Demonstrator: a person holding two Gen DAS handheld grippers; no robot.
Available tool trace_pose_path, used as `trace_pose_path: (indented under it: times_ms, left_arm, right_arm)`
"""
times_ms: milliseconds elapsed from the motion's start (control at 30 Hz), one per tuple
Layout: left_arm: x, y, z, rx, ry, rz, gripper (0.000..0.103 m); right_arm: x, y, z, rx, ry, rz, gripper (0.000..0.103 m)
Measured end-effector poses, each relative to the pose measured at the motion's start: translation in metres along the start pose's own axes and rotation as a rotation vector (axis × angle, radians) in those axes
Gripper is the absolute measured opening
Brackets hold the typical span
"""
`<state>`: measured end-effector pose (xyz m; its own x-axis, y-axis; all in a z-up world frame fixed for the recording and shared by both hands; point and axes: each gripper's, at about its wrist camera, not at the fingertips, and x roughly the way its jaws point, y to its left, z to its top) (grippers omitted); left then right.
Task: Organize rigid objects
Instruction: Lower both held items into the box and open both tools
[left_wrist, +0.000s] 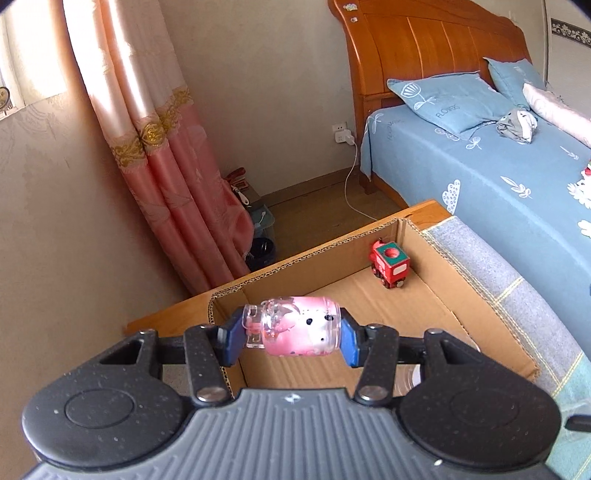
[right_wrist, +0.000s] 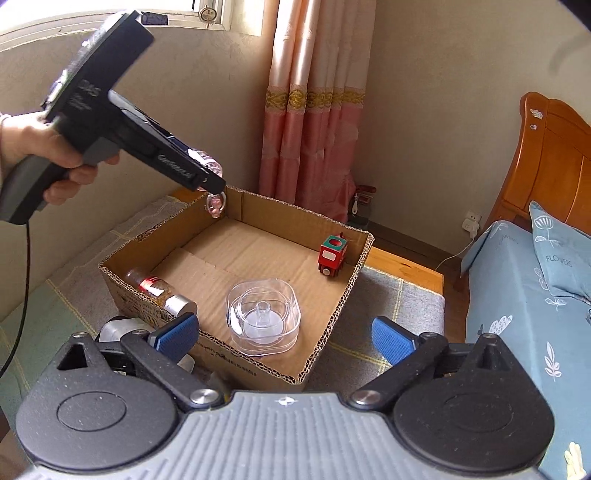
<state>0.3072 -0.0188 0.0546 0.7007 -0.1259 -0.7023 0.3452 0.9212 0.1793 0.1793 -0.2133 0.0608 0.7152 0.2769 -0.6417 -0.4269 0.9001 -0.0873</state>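
Left tongs clench a pink bottle (lying sideways) above the box; right tongs gape empty. Step: delivery. Next, lower the bottle onto bare cardboard and release.

Curtain: pink and cream with a gold embroidered band, hanging in the corner down to the floor.
Bed: blue sheet printed with white leaves.
Headboard: orange-brown wood, curved top.
Pillows: blue, lying against the headboard.
Wall socket: white, beside the bed, with a white cable trailing to the wooden floor.
Window: above the left wall, daylight coming in.
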Motion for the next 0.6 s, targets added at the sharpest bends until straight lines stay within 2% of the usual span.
trace_pose_path:
  times_ms: [67,100,133,200,433,600]
  left_arm:
    - [0.007,0.004,0.005,-0.019,-0.012,0.02,0.063]
    - [0.009,0.005,0.007,-0.027,-0.015,0.032,0.083]
    - [0.008,0.006,0.007,-0.034,-0.026,0.051,0.099]
    - [0.001,0.006,0.004,-0.035,-0.063,0.082,0.1]
    - [-0.024,-0.001,-0.013,-0.018,-0.073,0.102,0.1]
    - [-0.05,-0.005,-0.028,-0.037,-0.115,0.069,0.101]
  right_arm:
    - [-0.005,-0.001,-0.003,-0.001,-0.005,-0.01,0.102]
    - [-0.006,-0.001,-0.004,-0.001,-0.006,-0.012,0.103]
    - [-0.008,0.0,-0.005,-0.001,-0.005,-0.014,0.103]
    - [-0.011,-0.001,-0.006,0.001,-0.007,-0.017,0.103]
    - [-0.013,0.004,-0.011,0.012,-0.004,-0.013,0.103]
    - [-0.014,0.011,-0.019,0.03,0.009,-0.007,0.103]
